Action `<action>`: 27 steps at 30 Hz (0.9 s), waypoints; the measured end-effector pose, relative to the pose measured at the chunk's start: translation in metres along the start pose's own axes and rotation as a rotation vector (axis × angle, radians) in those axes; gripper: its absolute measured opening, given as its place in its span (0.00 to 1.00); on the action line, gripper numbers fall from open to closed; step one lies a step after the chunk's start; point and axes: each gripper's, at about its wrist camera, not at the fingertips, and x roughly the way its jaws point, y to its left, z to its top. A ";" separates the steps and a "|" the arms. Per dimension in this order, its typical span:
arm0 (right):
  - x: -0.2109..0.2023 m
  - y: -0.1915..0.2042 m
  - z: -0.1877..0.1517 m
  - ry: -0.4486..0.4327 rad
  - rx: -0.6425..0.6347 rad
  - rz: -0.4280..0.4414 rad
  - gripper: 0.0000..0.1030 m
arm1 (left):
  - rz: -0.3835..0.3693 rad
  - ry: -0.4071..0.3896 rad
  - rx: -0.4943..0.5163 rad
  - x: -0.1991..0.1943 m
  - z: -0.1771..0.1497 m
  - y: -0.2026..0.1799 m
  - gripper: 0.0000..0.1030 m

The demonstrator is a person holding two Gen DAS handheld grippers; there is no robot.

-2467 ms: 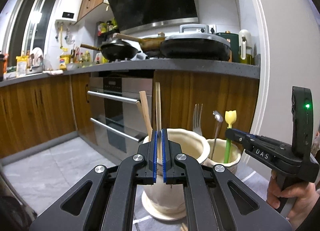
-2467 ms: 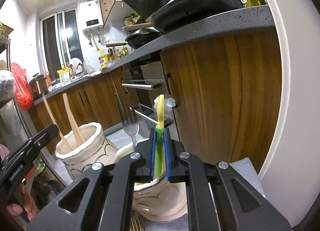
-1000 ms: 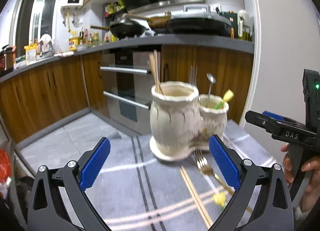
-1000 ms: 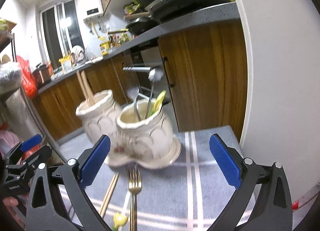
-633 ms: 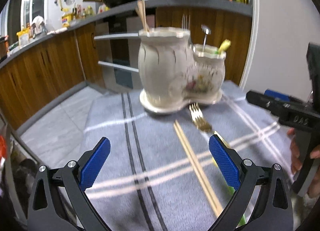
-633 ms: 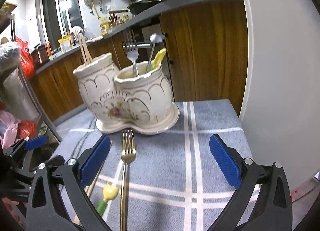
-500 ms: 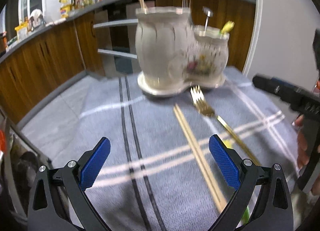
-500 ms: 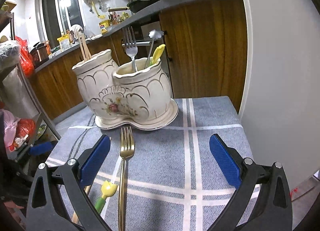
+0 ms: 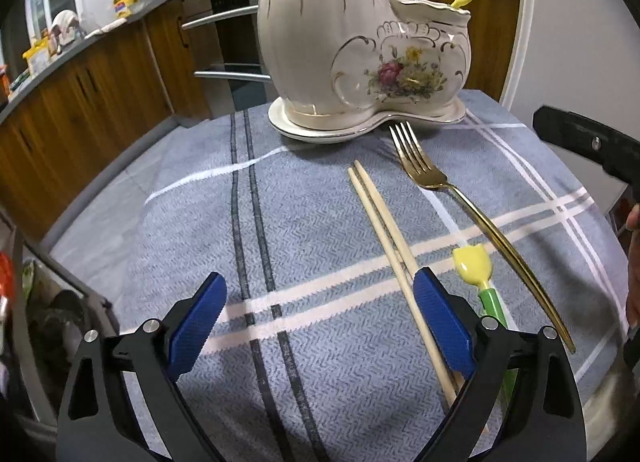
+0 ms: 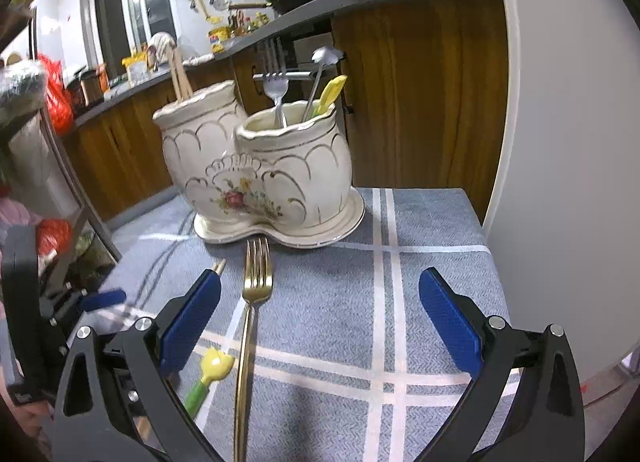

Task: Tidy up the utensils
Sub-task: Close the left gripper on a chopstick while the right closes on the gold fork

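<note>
A cream ceramic double holder (image 9: 360, 61) (image 10: 260, 173) stands at the far end of the cloth, with chopsticks in its tall pot and a silver fork, a spoon and a yellow-tipped utensil in its short pot. On the cloth lie a pair of chopsticks (image 9: 384, 229), a gold fork (image 9: 460, 193) (image 10: 250, 322) and a yellow-and-green tulip utensil (image 9: 474, 266) (image 10: 208, 374). My left gripper (image 9: 320, 326) hangs low over the cloth, jaws wide and closing, only cloth between them; the chopsticks pass under its right finger. My right gripper (image 10: 316, 326) is open above the fork's handle.
A blue-grey cloth (image 9: 280, 221) with white and dark stripes covers the small table. A white wall (image 10: 560, 141) rises close on the right. Wooden cabinets (image 9: 100, 93) and an oven stand behind the table. A hand shows at the right edge of the left wrist view.
Both grippers, earlier shut on a chopstick and a green-stemmed utensil at the holder, now stand open. They have pulled back and dipped toward the cloth and the loose utensils.
</note>
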 end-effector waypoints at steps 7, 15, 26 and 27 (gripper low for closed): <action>0.010 0.018 -0.006 0.080 -0.081 0.054 0.78 | -0.049 0.024 0.076 -0.003 0.009 -0.002 0.38; 0.030 0.045 -0.018 0.178 -0.177 0.098 0.40 | -0.059 0.034 0.118 -0.004 0.010 -0.003 0.15; 0.055 0.063 -0.020 0.262 -0.204 0.083 0.21 | -0.050 0.061 0.120 0.011 0.024 -0.003 0.17; 0.056 0.064 -0.020 0.267 -0.206 0.083 0.21 | -0.051 0.065 0.115 0.012 0.027 -0.003 0.20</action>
